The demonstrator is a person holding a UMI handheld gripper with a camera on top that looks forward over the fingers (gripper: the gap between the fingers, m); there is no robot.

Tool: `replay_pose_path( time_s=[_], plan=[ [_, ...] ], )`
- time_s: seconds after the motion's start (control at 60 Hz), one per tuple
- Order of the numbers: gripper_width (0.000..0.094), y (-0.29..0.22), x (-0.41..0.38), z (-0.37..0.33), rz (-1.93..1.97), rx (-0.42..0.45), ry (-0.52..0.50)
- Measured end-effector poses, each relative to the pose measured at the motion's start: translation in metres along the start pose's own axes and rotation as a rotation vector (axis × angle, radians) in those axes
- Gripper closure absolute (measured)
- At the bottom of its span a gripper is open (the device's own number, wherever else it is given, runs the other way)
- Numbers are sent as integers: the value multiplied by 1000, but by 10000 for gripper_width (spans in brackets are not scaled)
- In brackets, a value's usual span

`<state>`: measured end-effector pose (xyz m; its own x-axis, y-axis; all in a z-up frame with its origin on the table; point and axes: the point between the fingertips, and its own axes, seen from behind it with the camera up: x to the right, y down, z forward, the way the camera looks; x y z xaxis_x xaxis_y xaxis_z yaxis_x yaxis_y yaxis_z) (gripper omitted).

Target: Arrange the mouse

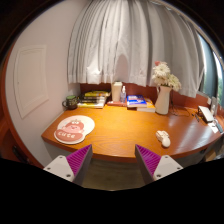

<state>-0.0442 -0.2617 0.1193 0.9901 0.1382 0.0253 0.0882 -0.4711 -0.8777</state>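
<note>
- Gripper view: small white plastic mouse (163,137) lies on wooden table (120,135), beyond the tool (111,160).
- Tool released, holding nothing.
- Judgement: light, rigid, smooth shell; pinch its long sides.

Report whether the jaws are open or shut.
Open. The gripper hangs above the near edge of the wooden table, its pink pads wide apart with nothing between them; the white mouse lies beyond.

White mouse (163,137), wooden-brown table (120,125)
</note>
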Motion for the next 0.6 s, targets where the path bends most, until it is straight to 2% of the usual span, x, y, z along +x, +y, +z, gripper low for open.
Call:
replay_pose_path(
  time_s=[0.133,0.15,0.2,0.317,0.45,0.6],
  plan=[
    [77,46,45,11,17,-88,54],
    [78,38,43,5,24,-97,63],
    [78,69,77,21,31,-120,99],
    [84,91,134,41,69,-171,173],
    [84,91,194,73,77,-202,239],
    [83,74,238,122,72,-206,253]
  ],
)
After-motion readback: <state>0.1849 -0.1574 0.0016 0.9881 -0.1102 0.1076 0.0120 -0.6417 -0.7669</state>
